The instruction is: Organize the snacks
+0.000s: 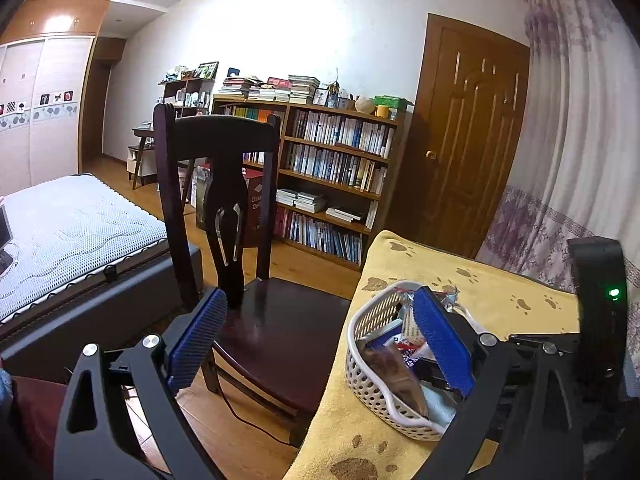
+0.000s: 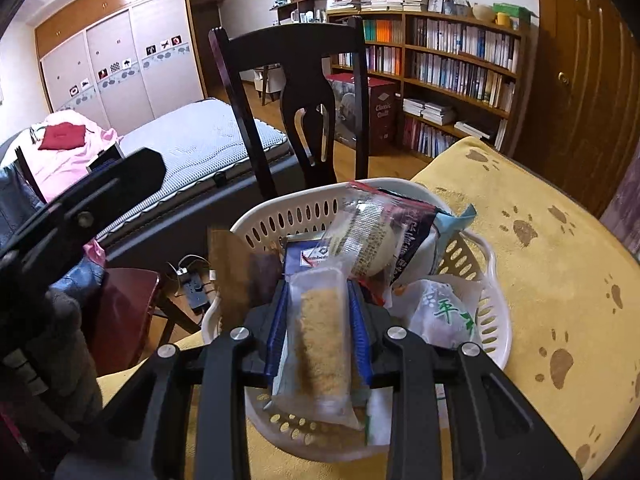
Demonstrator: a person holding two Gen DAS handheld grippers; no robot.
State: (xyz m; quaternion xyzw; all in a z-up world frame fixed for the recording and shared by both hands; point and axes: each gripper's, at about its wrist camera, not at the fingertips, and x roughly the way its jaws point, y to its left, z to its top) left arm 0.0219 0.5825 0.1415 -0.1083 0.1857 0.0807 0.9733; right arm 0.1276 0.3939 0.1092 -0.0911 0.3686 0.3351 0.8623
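**Tongs over the snack basket**

Right tongs (image 2: 318,332) are squeezed on a clear-wrapped snack bar (image 2: 320,344), a long tan bar in a see-through packet, held just above the white basket (image 2: 304,212). Left tongs (image 1: 316,344) are spread wide apart and hold nothing; one blue pad (image 1: 438,336) hangs over the basket and the other is out beside it, over the dark chair (image 1: 280,320).

The basket has holes in its wall and sits on a yellow cloth with brown paw prints (image 2: 560,272). Inside the basket lie more snacks: a round white bun in a wrapper (image 2: 376,236), a pale packet with green writing (image 2: 444,312), a blue and white packet (image 2: 308,258) and a brown packet (image 2: 236,268).

Just behind the basket stands the dark wooden chair. Past the chair is a bed with a grey mattress (image 2: 200,144). Far behind the basket a wooden bookshelf (image 2: 456,64) full of books stands against the white wall, with a brown door (image 1: 468,140) next to it. A wardrobe with pale sliding doors (image 2: 120,64) fills the far wall beyond the bed.
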